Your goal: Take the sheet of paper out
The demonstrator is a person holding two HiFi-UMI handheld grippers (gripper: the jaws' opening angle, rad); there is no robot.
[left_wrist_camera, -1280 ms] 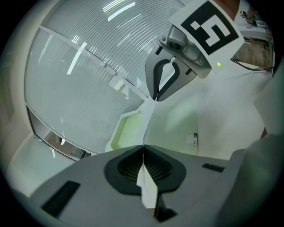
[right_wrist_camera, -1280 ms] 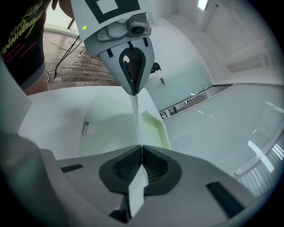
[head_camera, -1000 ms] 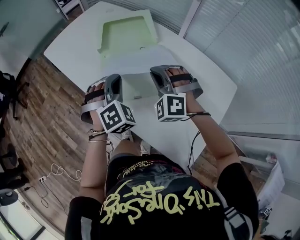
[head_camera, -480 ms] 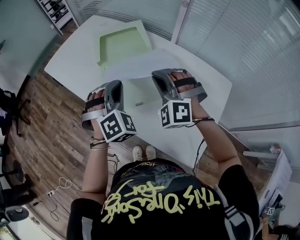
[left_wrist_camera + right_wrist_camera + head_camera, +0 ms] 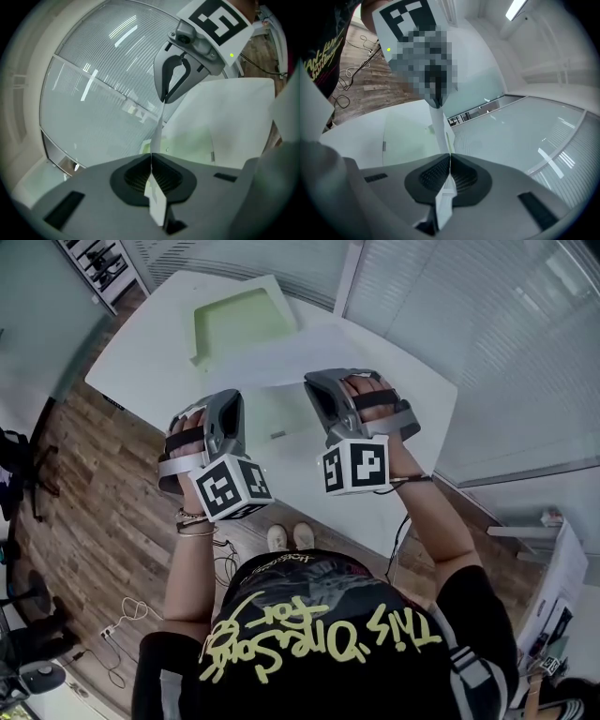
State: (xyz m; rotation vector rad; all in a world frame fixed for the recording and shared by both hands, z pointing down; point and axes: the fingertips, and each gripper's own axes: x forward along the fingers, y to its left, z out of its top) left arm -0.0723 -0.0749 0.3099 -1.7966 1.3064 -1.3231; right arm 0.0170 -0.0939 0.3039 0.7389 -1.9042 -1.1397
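Observation:
A white sheet of paper [image 5: 281,354] hangs stretched between my two grippers above the white table [image 5: 150,343]. The left gripper [image 5: 231,397] is shut on the sheet's near left edge, and the right gripper [image 5: 316,382] is shut on its near right edge. The left gripper view shows the paper [image 5: 158,129] edge-on, running from my shut left gripper [image 5: 151,160] up to the right gripper [image 5: 165,97]. From the right gripper [image 5: 449,158] the paper [image 5: 439,124] likewise runs to the blurred left gripper. A pale green folder [image 5: 239,315] lies open on the table beyond, under the sheet's far edge.
The table's near edge [image 5: 309,512] runs just under my hands, with wooden floor [image 5: 94,512] and cables [image 5: 127,615] below it. A glass wall with blinds [image 5: 487,343] stands to the right and behind. A shelf [image 5: 94,259] sits at the far left.
Both grippers have risen together with the sheet held between them. The paper has come up off the table and the green folder.

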